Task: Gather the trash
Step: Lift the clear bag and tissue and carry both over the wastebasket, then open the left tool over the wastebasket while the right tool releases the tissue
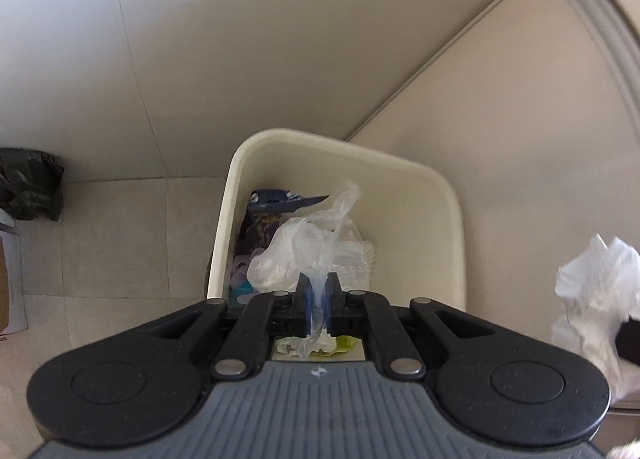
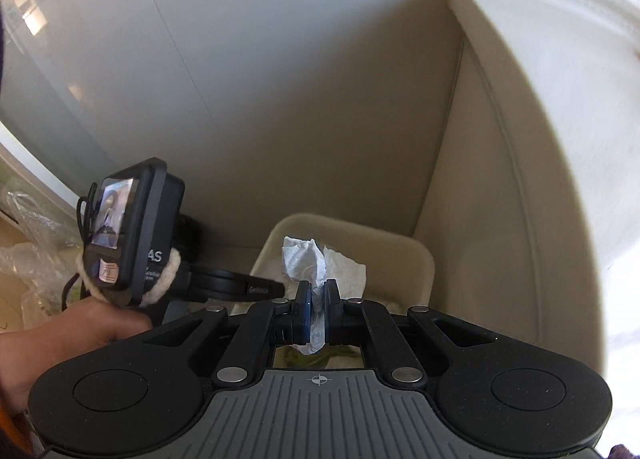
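A black bag (image 1: 28,183) sat crumpled on the tiled floor (image 1: 120,243) by the wall (image 1: 240,39) — cardboard (image 1: 8,283) lay just beside it. Clear plastic wrap (image 2: 28,243) lay heaped below a glass pane (image 2: 48,71).

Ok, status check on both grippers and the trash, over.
Left gripper shut on clear crumpled plastic bag. Right gripper shut on white crumpled paper towel. Both above cream plastic bin, already part filled. Nothing blocking.

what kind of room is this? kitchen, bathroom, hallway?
Can't say which room; likely an indoor home corner. A cream plastic waste bin with rubbish inside stands where two plain beige walls meet, on a pale tiled floor.
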`<state>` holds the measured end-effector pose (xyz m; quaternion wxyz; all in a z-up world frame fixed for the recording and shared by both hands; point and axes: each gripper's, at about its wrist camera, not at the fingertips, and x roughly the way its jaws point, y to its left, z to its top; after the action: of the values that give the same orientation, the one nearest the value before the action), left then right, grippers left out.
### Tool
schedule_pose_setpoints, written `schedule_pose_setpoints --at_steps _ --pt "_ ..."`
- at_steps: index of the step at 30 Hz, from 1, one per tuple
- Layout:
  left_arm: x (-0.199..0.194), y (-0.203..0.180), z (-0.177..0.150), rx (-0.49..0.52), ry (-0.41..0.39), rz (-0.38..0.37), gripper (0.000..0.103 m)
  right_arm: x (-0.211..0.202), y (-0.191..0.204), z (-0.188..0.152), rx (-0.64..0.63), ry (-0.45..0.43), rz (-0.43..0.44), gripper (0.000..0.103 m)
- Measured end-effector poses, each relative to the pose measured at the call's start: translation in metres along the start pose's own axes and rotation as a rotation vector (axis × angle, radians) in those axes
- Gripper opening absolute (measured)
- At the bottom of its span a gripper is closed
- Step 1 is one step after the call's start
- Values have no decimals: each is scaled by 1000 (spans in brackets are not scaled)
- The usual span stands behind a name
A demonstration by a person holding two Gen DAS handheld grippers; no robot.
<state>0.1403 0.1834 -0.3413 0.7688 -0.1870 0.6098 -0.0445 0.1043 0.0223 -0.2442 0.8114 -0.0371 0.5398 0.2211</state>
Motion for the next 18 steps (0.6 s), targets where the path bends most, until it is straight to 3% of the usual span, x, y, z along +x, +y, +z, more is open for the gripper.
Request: schedule_pose_setpoints --at_steps 6,10,18 --pt "14 2 -5 -9 17 17 8 29 0 3 -6 39 -24 4" --pt "11 0 -6 9 8 16 24 50 4 6 -22 65 -36 4" --pt "-2 5 -5 24 -3 20 34 81 4 16 -71 113 -65 4"
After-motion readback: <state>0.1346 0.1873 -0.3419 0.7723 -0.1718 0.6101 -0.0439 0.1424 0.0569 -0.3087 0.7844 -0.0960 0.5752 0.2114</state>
